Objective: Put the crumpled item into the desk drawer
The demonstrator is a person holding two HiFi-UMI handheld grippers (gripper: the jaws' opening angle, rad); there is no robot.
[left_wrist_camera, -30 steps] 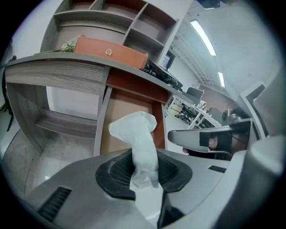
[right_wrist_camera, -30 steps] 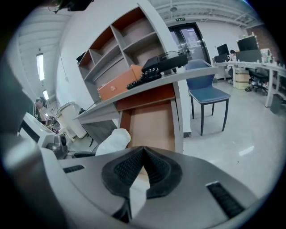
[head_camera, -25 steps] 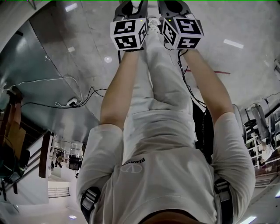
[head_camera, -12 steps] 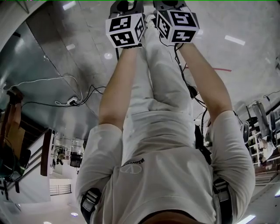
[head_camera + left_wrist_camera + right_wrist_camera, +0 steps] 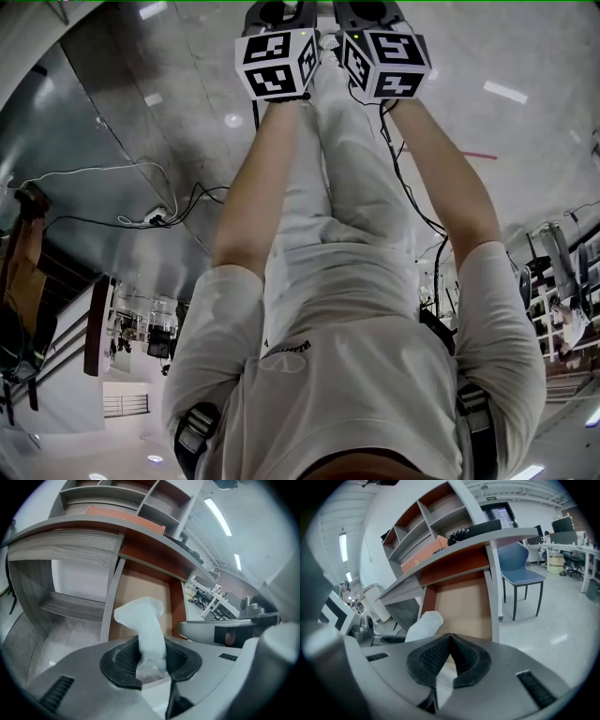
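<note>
The crumpled white item (image 5: 145,620) sticks up from between the black pads of my left gripper (image 5: 151,656), which is shut on it. Just beyond it lies the open desk drawer (image 5: 140,592) with its bare brown bottom. In the right gripper view the same white item (image 5: 423,624) shows at the left, over the near end of the drawer (image 5: 464,604). My right gripper (image 5: 449,644) is shut, its pads meeting at the tips with nothing between them. In the head view both marker cubes, left (image 5: 277,64) and right (image 5: 384,64), sit side by side at the top.
A grey desk top (image 5: 93,527) overhangs the drawer, with open shelves (image 5: 436,517) and an orange box (image 5: 424,555) on it. A blue chair (image 5: 520,571) stands right of the desk. Cables (image 5: 141,220) lie on the floor at the left.
</note>
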